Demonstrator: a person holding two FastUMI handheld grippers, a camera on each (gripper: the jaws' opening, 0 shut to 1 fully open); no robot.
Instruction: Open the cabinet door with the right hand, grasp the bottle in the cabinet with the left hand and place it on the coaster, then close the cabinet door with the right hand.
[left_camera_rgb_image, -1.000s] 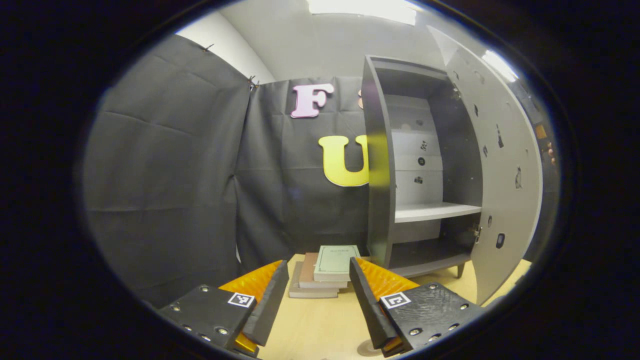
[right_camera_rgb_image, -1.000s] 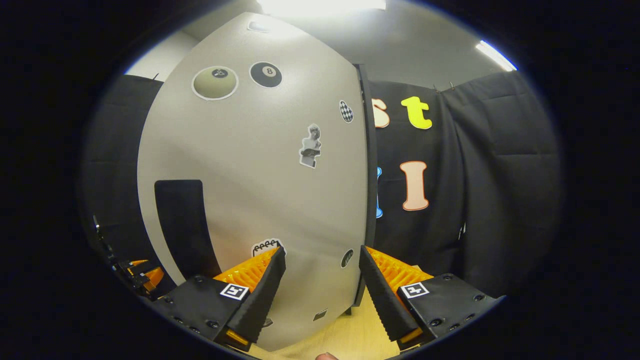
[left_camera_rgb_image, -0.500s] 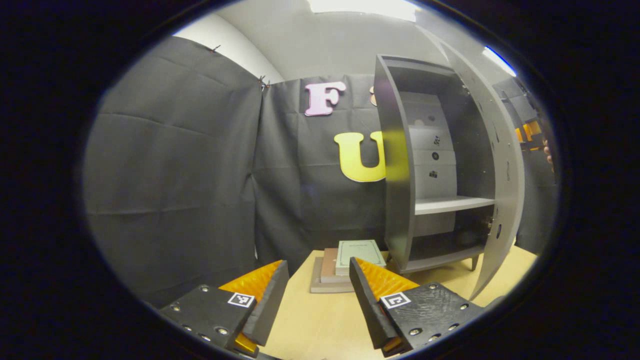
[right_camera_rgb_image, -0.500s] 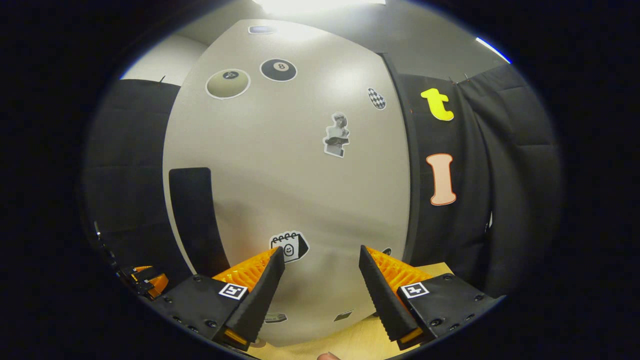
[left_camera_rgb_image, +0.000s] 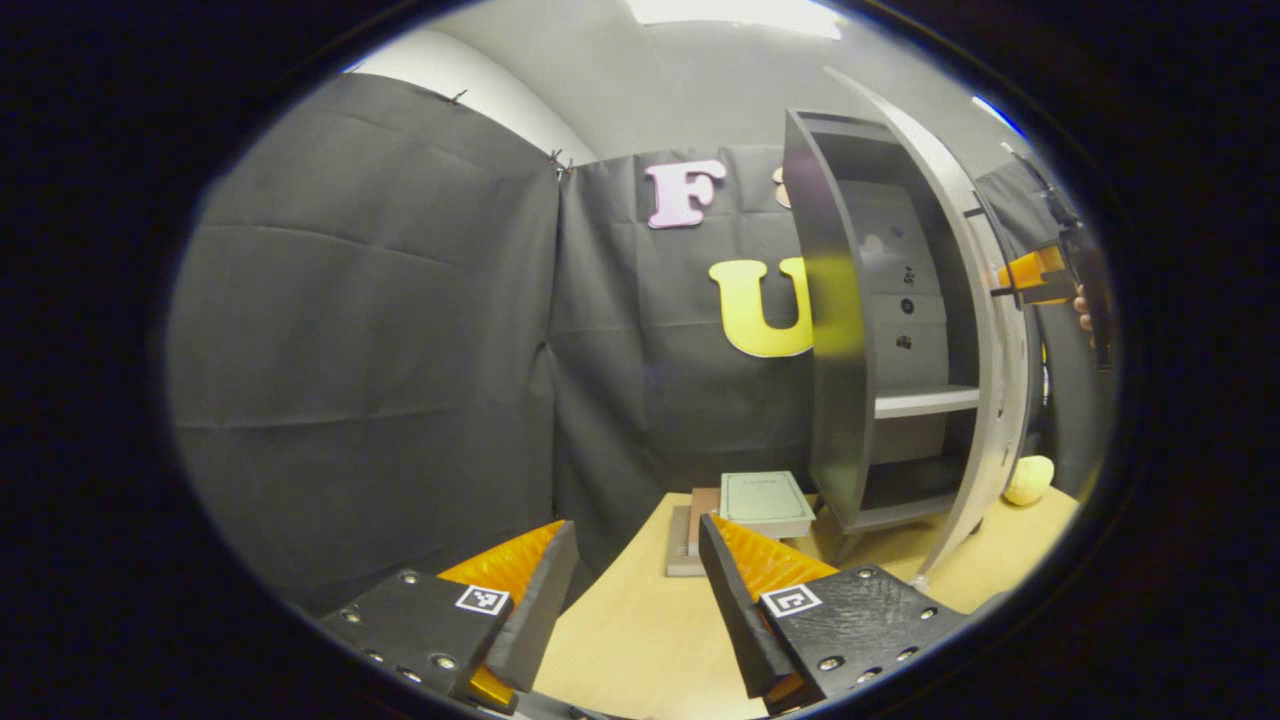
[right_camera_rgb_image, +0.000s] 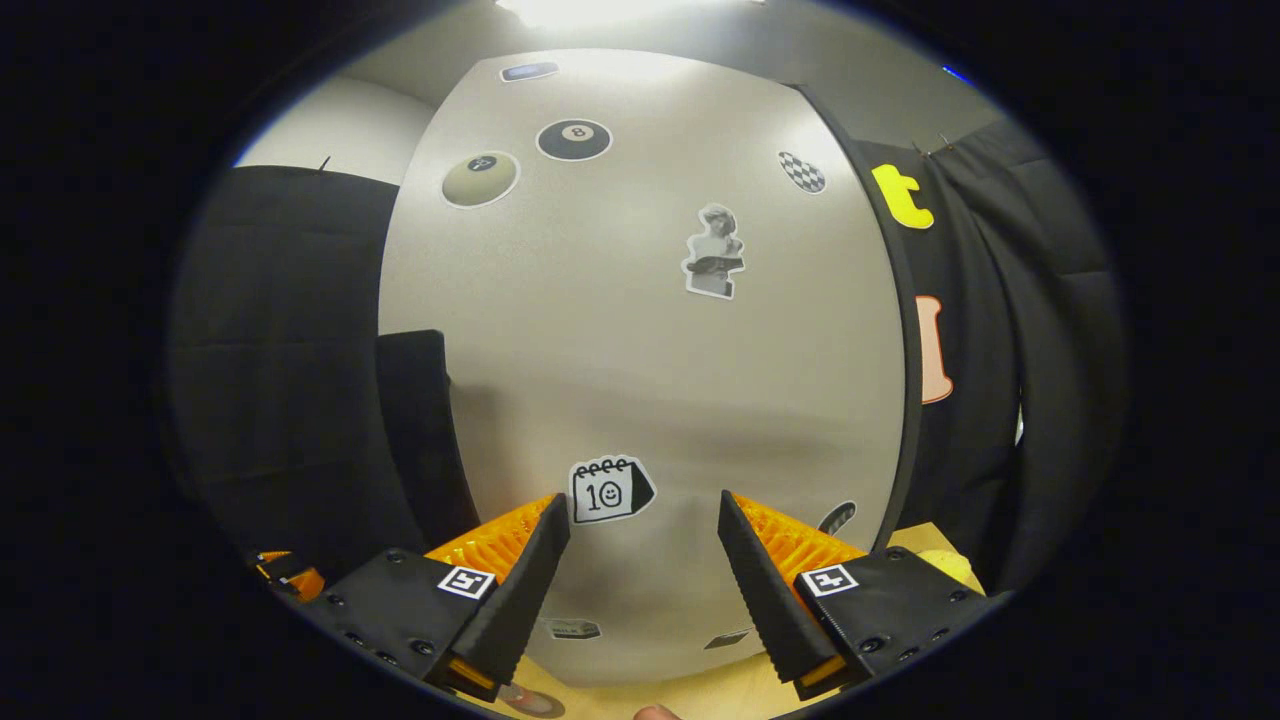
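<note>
Item: tall grey two-shelf cabinet (left_camera_rgb_image: 850, 330), standing on the pale wooden table (left_camera_rgb_image: 640, 640); shelves visible from the left gripper view hold nothing.

Item: grey sticker-covered cabinet door (right_camera_rgb_image: 650, 350), partly swung toward the cabinet, a wide gap remaining at the front.

Item: left claw (left_camera_rgb_image: 637, 590), fingers apart, empty, hovering over the table well in front of the cabinet.

Item: right claw (right_camera_rgb_image: 643, 580), fingers apart, gripping nothing, close against the door's outer face.

Item: stack of flat books (left_camera_rgb_image: 750, 505), beside the cabinet's near foot.

Item: pale yellow rounded object (left_camera_rgb_image: 1028, 480), on the table beyond the door; too small to identify.

Bottle and coaster: position cannot be told.

Risk: with nothing clamped, the right claw can only push; an off-centre or hard shove could slide off the smooth panel or jolt the cabinet, leaving the door ajar.

View differences: the left gripper view gives the cabinet interior, door edge and the far-off right claw; the right gripper view gives the door's stickered face.
</note>
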